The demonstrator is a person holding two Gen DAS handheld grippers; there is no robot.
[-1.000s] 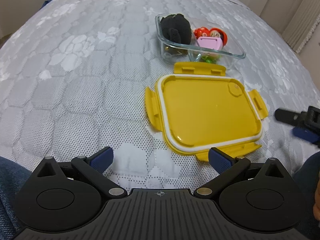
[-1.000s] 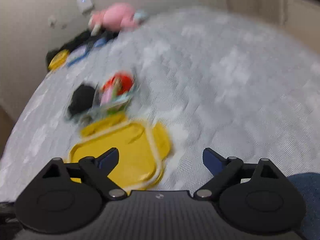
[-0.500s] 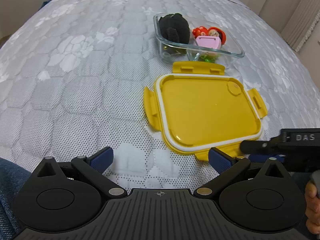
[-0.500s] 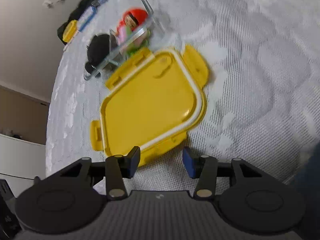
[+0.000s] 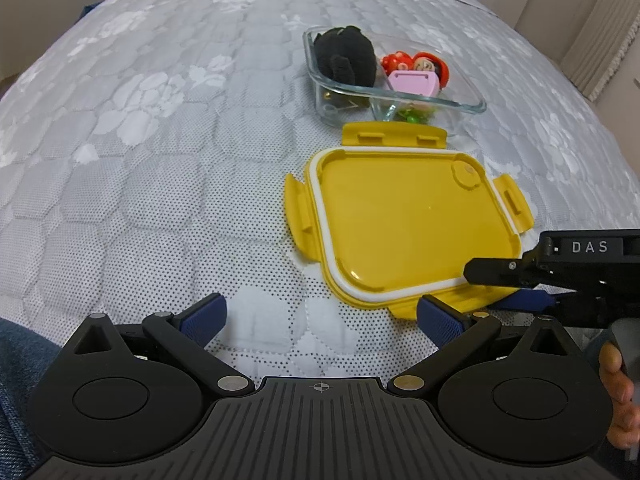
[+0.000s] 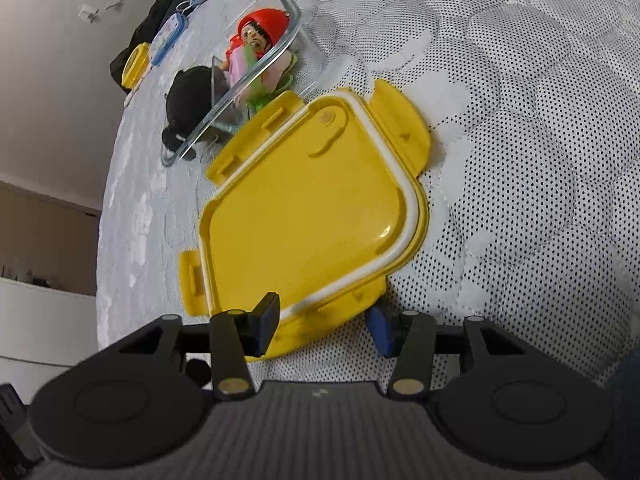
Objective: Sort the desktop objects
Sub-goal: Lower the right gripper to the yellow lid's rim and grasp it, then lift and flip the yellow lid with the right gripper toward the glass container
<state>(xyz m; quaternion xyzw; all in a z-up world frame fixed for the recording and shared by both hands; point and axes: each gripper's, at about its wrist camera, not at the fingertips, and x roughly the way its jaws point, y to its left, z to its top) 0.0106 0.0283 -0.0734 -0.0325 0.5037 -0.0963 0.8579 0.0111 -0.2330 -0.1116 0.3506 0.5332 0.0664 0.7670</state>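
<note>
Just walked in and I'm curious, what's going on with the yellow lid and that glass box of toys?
A person holds a claw in each hand over a quilted bed. The right claw straddles the near edge flap of the yellow lid, one finger above it and one below; its jaws have just been closing. The left claw hangs open nearby, empty. The glass container, holding toys, sits uncovered behind the lid.

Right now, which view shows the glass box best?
The left wrist view: the glass box is seen whole there, open, with black plush, red figure and pink item inside. In the right wrist view it sits tilted near the top, with the far end partly hidden by its contents.
</note>
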